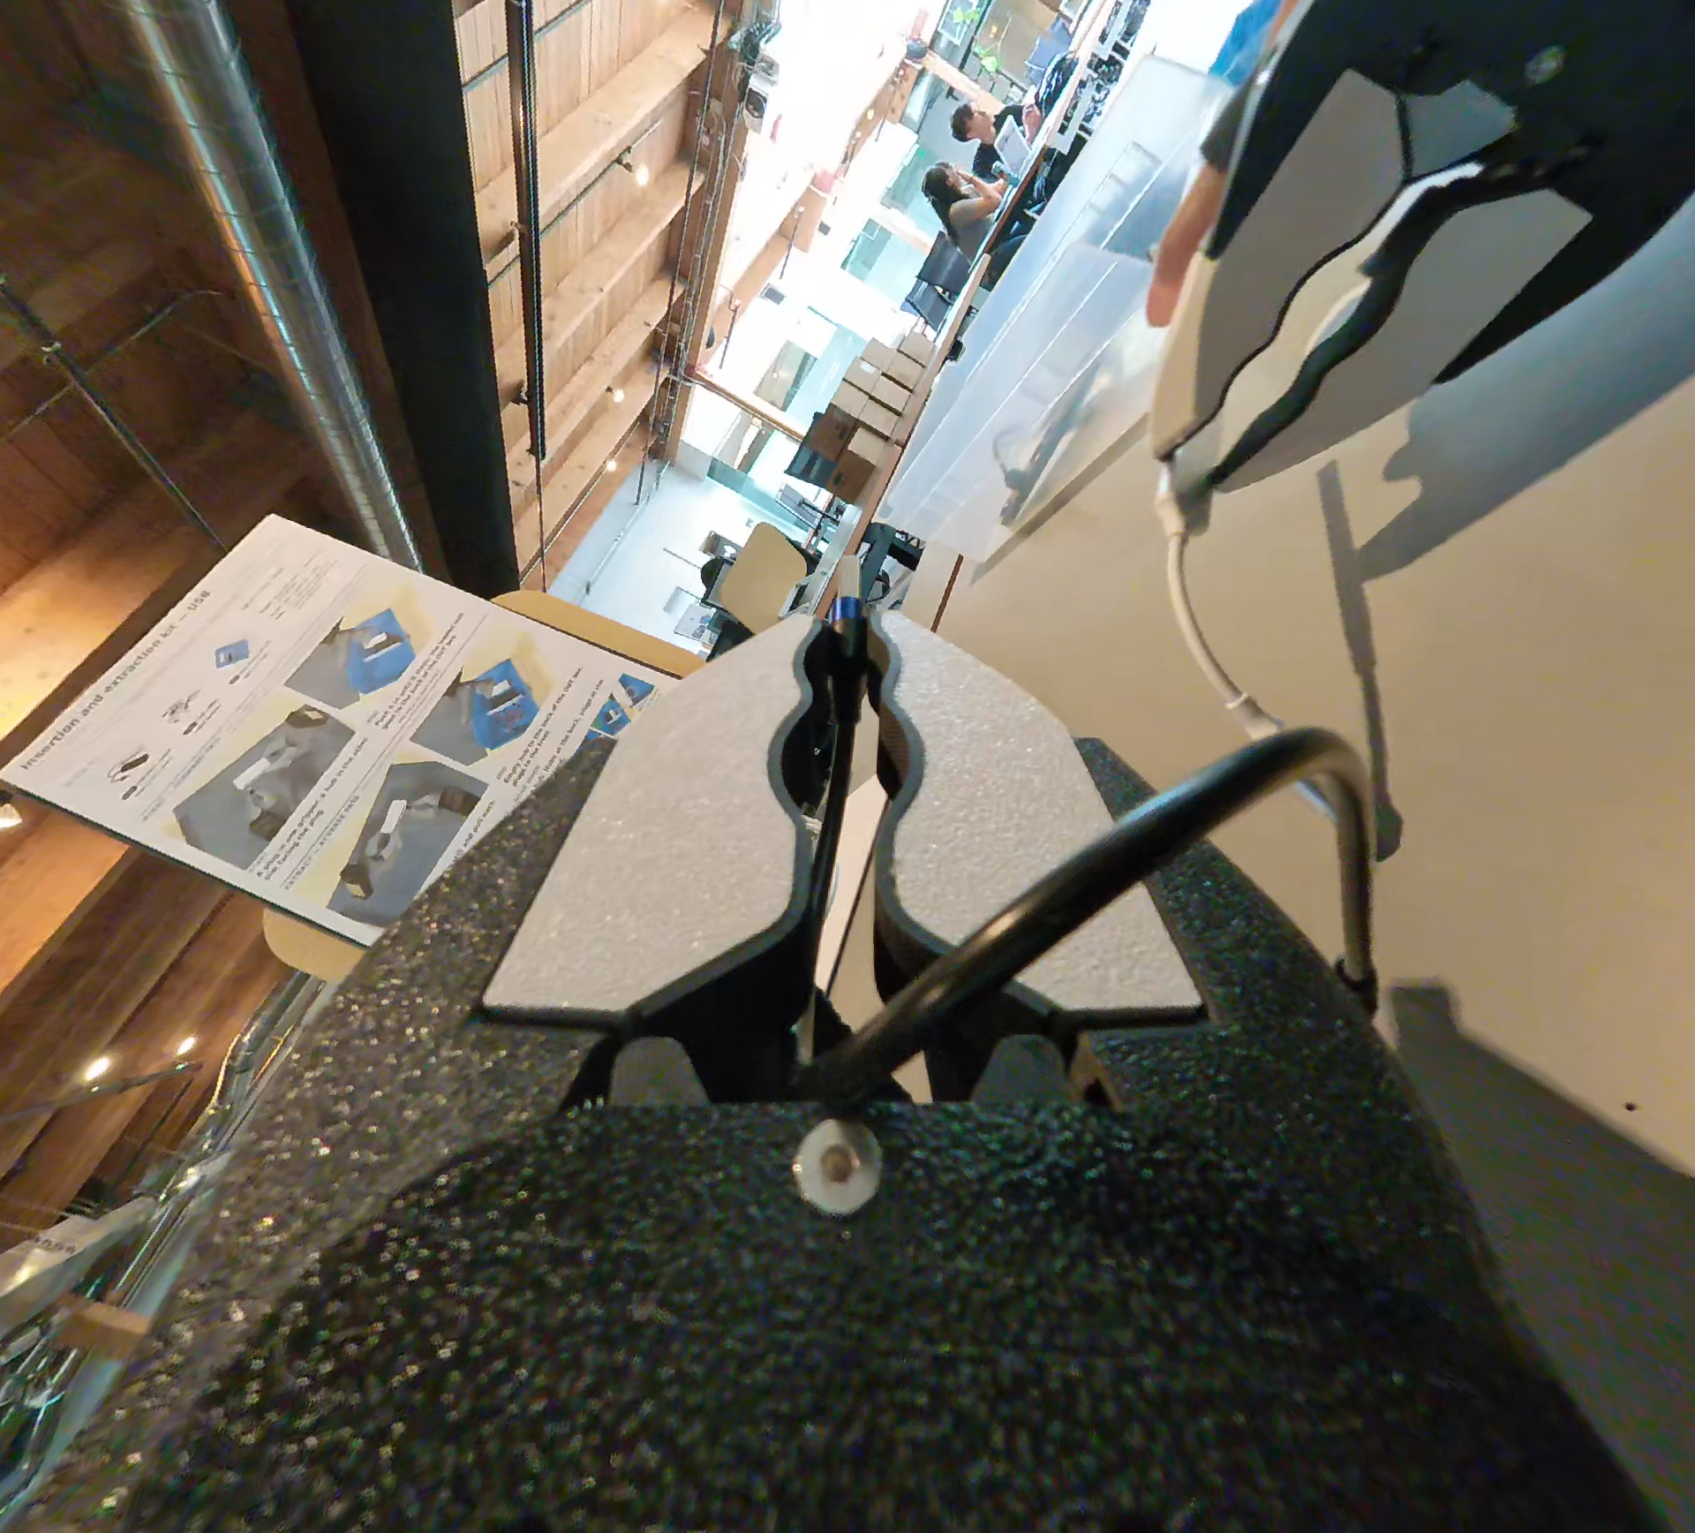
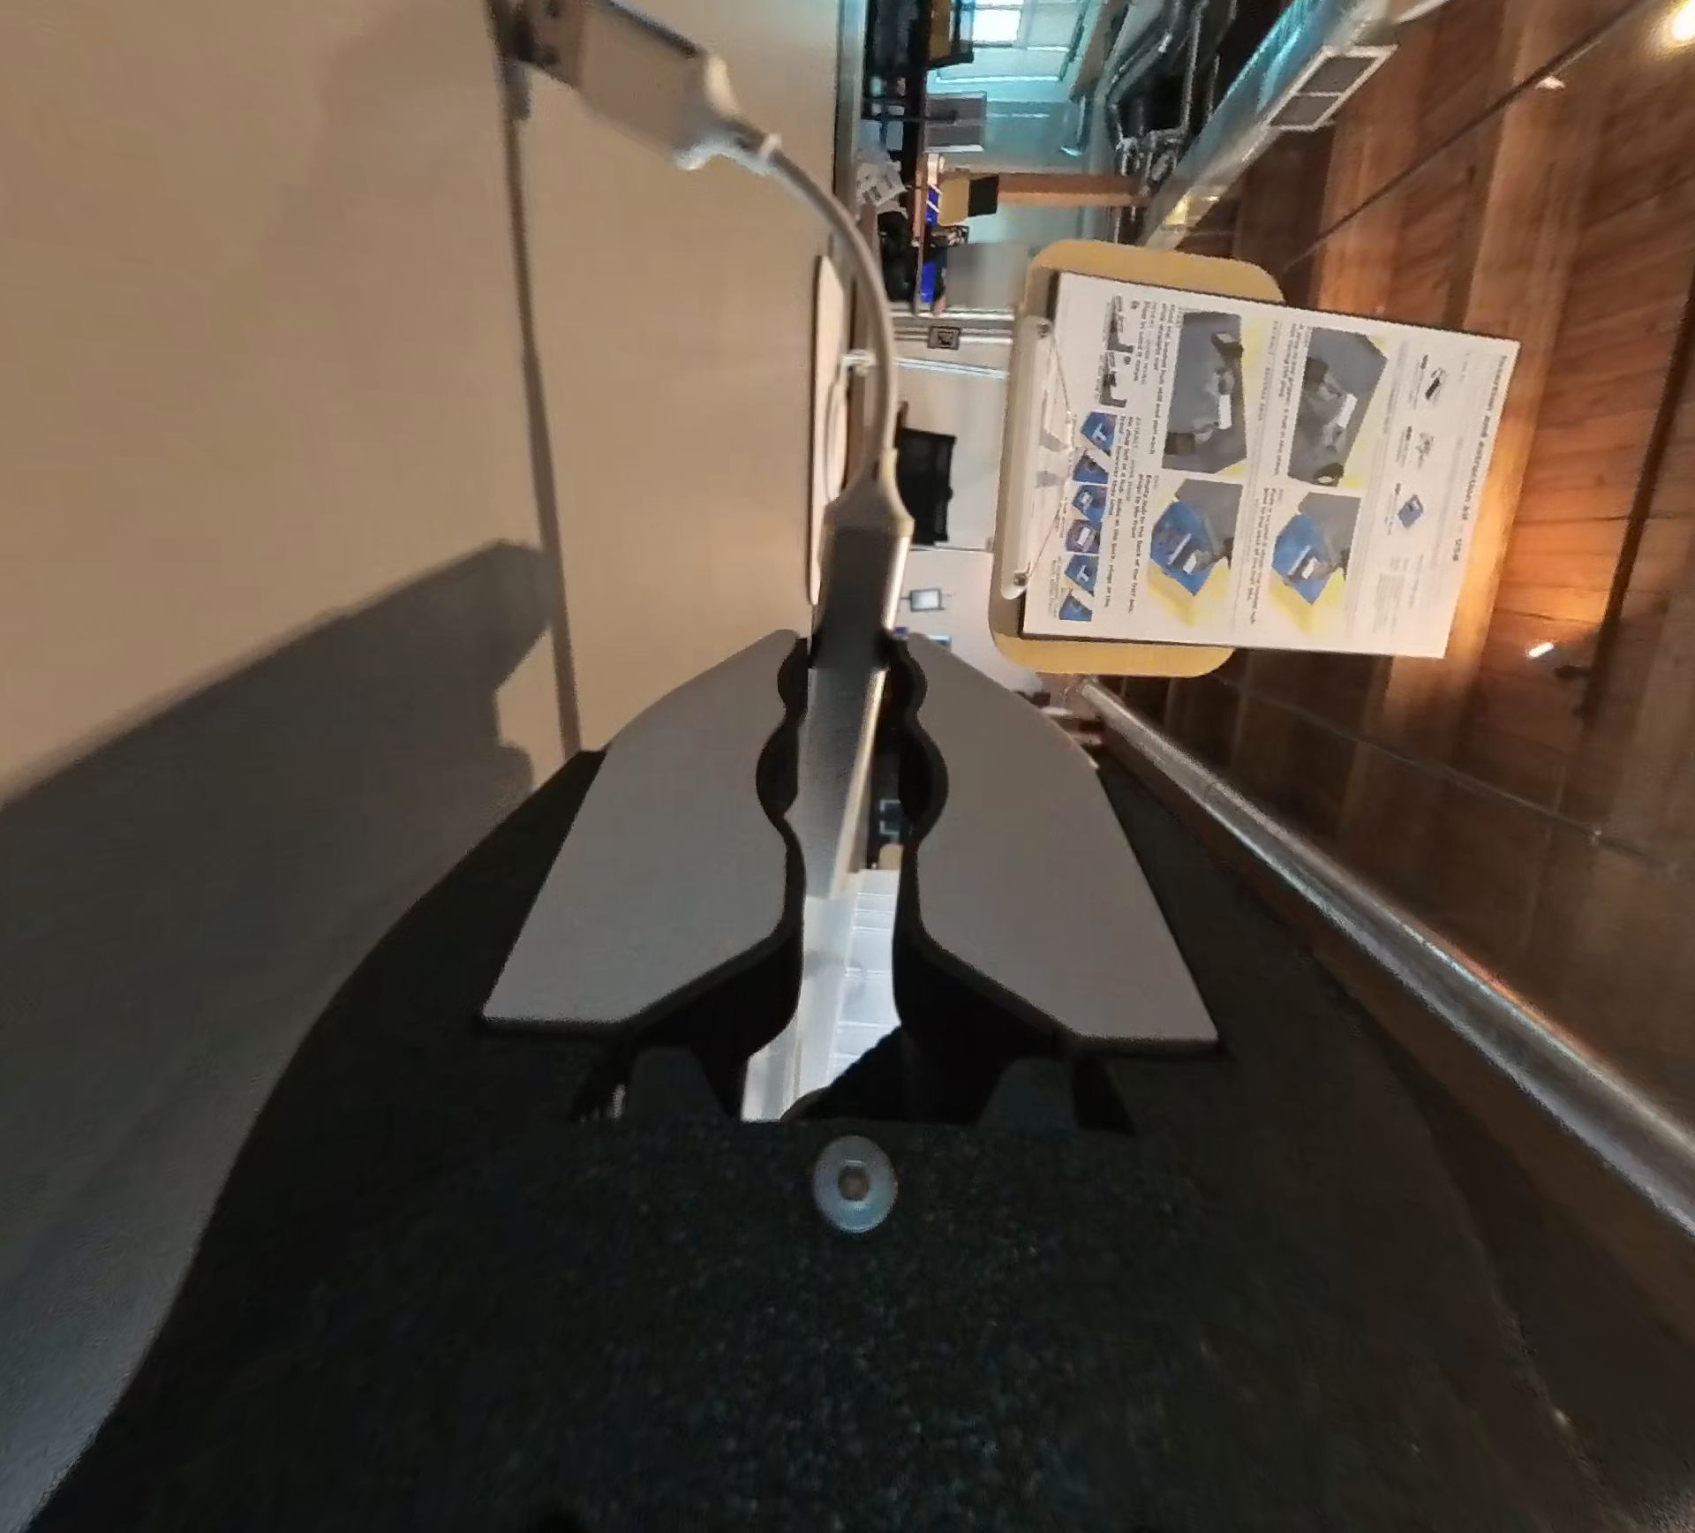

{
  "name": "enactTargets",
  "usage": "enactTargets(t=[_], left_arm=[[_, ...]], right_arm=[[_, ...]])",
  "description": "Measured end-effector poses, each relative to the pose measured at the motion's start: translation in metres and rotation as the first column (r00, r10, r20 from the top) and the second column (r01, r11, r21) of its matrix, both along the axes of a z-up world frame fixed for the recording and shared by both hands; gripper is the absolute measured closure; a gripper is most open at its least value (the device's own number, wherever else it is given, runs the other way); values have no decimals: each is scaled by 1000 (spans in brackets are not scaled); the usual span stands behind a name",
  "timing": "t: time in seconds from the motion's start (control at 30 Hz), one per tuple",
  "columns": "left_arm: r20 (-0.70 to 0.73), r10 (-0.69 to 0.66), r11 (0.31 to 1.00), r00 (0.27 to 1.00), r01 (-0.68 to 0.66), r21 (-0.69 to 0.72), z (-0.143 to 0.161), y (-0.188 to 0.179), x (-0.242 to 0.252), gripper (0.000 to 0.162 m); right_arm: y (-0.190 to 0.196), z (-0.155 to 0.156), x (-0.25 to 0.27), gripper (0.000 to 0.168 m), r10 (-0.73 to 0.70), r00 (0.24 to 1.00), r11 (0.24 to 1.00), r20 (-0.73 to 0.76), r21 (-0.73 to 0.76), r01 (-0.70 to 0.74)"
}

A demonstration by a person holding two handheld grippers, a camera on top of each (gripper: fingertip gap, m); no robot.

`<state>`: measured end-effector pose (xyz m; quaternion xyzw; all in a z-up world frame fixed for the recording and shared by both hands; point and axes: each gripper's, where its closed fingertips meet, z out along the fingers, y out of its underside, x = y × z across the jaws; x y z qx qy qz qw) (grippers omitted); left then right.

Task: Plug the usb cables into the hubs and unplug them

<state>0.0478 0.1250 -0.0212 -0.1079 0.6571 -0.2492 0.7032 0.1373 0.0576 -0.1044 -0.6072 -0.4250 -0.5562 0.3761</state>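
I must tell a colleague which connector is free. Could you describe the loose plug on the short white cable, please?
Start from the beige table, then find the right tool, shut on a flat silver hub. A short white cable arcs from the hub to the silver plug. Unlike the black cable in the left tool, it hangs unheld.

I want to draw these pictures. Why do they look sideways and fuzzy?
Left wrist view: room tipped sideways, windows glaring white, crisp shadows on the table. Right wrist view: also tipped, slightly blurred, with the white plug smeared and a soft grey shadow below it.
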Motion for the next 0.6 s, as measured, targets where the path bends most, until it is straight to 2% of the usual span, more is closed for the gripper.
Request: enactTargets(t=[0.17, 0.33, 0.6], left_arm=[[2, -9, 1000, 1000, 9, -3, 1, -2, -1, 155], [10, -10, 1000, 1000, 10, 2, 3, -3, -2, 155], [31, -4, 1000, 999, 3, 8, 7, -2, -4, 155]], right_arm=[[-14, -16, -6, 149, 45, 999, 996, -12, -79, -46], [-24, -17, -12, 149, 68, 997, 990, -31, -120, -72], [-45, -24, -35, 147, 196, 980, 969, 34, -159, -188]])
